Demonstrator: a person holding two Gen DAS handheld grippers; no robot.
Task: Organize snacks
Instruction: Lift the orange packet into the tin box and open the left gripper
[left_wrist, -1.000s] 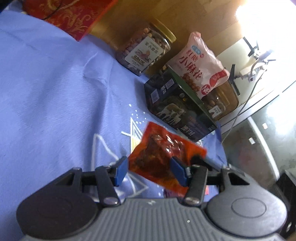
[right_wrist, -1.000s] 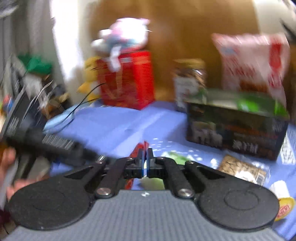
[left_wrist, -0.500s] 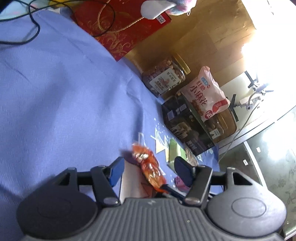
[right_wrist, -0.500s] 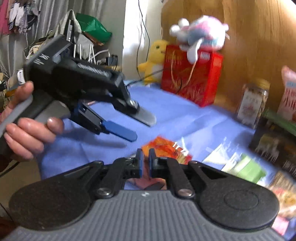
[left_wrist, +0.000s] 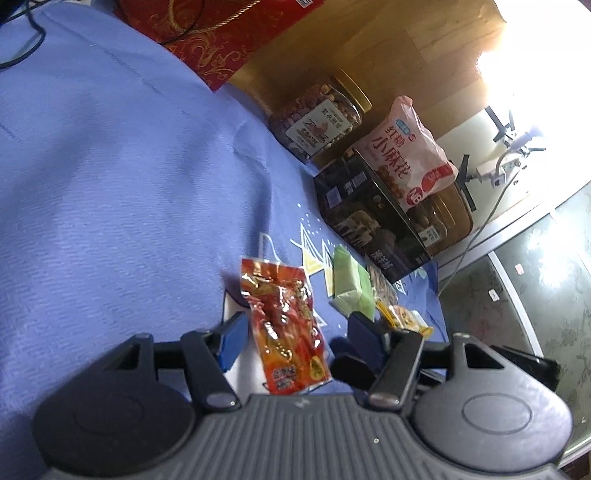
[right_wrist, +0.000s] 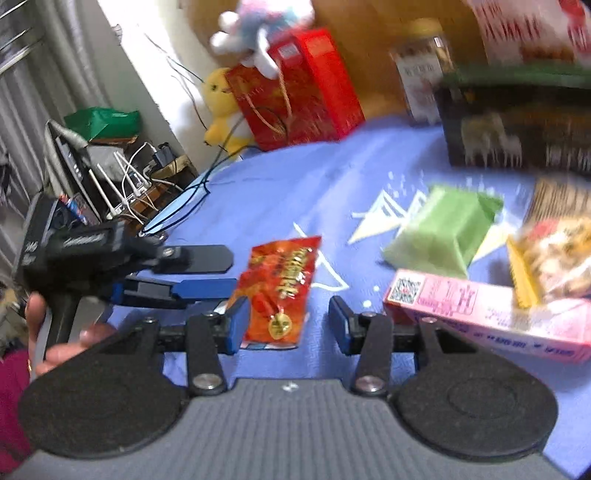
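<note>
Organizing looks barely begun: the red snack packet (left_wrist: 284, 328) lies loose on the blue tablecloth (left_wrist: 110, 184), at twelve o'clock between the closing left gripper (left_wrist: 295, 338) and the opening right gripper (right_wrist: 288, 321), both ungripped; other snacks lie scattered toward two o'clock.

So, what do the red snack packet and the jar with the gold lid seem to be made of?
The red snack packet looks like glossy plastic film: it shines and wrinkles, with a flat sealed edge. The jar seems to be clear plastic or glass, since the snacks show through; which one is unclear. Its lid looks shiny gold, perhaps metal or plastic.
</note>
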